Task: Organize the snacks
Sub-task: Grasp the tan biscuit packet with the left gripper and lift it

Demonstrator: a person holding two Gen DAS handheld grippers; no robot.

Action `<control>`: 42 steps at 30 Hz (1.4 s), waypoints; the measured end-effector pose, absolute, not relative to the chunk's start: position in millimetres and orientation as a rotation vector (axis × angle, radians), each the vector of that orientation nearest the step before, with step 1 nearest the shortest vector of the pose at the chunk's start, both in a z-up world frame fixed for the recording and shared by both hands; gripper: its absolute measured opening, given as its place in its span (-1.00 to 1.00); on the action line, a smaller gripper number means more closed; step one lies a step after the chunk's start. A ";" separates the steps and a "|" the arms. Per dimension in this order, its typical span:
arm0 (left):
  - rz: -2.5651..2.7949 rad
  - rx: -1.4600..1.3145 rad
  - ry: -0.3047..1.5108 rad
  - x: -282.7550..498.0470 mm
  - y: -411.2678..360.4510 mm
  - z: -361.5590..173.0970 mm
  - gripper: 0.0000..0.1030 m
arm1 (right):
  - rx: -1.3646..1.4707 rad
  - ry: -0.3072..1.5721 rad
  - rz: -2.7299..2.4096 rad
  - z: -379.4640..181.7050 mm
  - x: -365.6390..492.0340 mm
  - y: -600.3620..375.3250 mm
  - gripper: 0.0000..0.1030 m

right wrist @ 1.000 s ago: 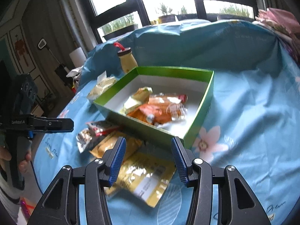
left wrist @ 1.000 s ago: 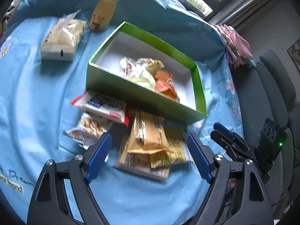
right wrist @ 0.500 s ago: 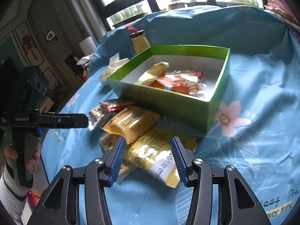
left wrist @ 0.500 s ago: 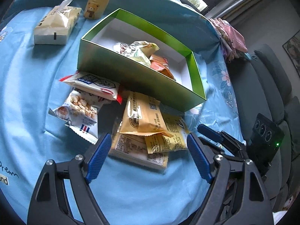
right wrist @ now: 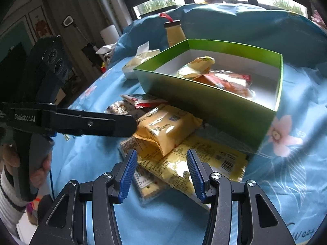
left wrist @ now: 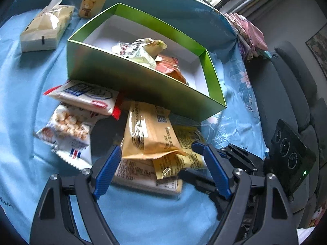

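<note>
On the blue flowered cloth (left wrist: 24, 94) that covers the bench, a tissue pack (left wrist: 46, 31) lies toward the far left corner, with a small bottle printed with a bear (left wrist: 91, 2) standing just to its right. Near the middle sits an open green box (left wrist: 143, 85) with a white inside; it holds a pale yellow packet (left wrist: 141, 51) and an orange packet (left wrist: 170, 69) lying against each other.

Against the box's near wall lies a loose heap of snacks. At its left, a white packet with a red end (left wrist: 85, 98) rests partly on a packet showing round puffs (left wrist: 65, 130). To the right, a tan packet (left wrist: 151, 132) lies on top of a yellow packet (left wrist: 184, 153) and a flat printed packet (left wrist: 143, 173), the yellow one reaching under the box's near edge.

The left claw (left wrist: 161, 171) hangs over the near end of this heap with its jaws spread wide, either side of the tan and yellow packets, gripping nothing. The right claw (right wrist: 161, 175) comes in from the right side, its jaws about half open above the yellow packet's near end, pads clear of it, holding nothing. In the right wrist view a hand (right wrist: 12, 159) grips the left tool's handle.
</note>
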State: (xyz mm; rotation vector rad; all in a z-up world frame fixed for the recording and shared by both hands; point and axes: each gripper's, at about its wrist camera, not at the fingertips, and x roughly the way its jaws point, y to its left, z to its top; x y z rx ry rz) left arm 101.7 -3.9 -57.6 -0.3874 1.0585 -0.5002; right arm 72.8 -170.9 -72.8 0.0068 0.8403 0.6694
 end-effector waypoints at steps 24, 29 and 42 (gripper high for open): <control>-0.496 -0.397 1.100 126.1 -9.6 -68.2 0.56 | 0.000 0.868 0.700 -88.7 103.6 -149.8 -0.01; -0.480 -0.409 1.101 127.3 -6.9 -71.8 0.33 | 0.008 0.867 0.708 -89.3 106.1 -151.1 -0.01; -0.455 -0.365 1.094 113.2 -6.4 -69.4 0.02 | -0.007 0.825 0.723 -82.2 97.2 -150.7 -0.12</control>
